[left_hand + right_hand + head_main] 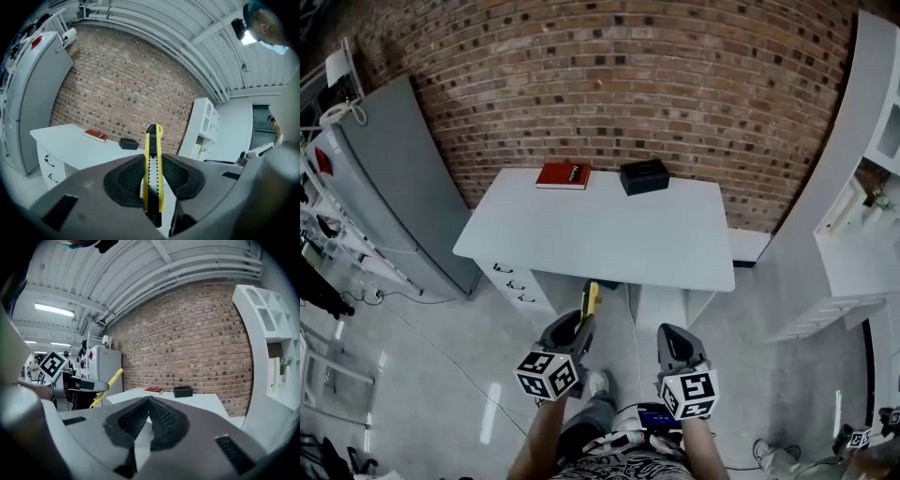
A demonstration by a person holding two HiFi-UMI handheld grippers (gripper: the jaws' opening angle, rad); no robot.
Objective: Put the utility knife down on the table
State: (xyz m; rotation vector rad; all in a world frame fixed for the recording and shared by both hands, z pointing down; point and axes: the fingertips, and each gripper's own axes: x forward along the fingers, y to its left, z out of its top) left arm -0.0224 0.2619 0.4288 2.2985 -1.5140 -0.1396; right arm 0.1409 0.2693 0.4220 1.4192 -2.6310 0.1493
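Observation:
A yellow and black utility knife (590, 300) stands nearly upright, clamped between the pads of my left gripper (581, 325), just short of the white table's (581, 246) front edge. In the left gripper view the utility knife (153, 165) rises between the two ribbed pads. My right gripper (673, 340) hangs beside it to the right, jaws pressed together with nothing between them. The right gripper (147, 401) view shows its pad tips touching, and the knife (107, 387) at its left in the left gripper (96, 386).
On the table's far side lie a red book (563, 175) and a black box (644, 176). A brick wall (628, 84) stands behind. A grey cabinet (389, 178) is at the left, white shelving (853, 216) at the right. Drawers (516, 281) sit under the table.

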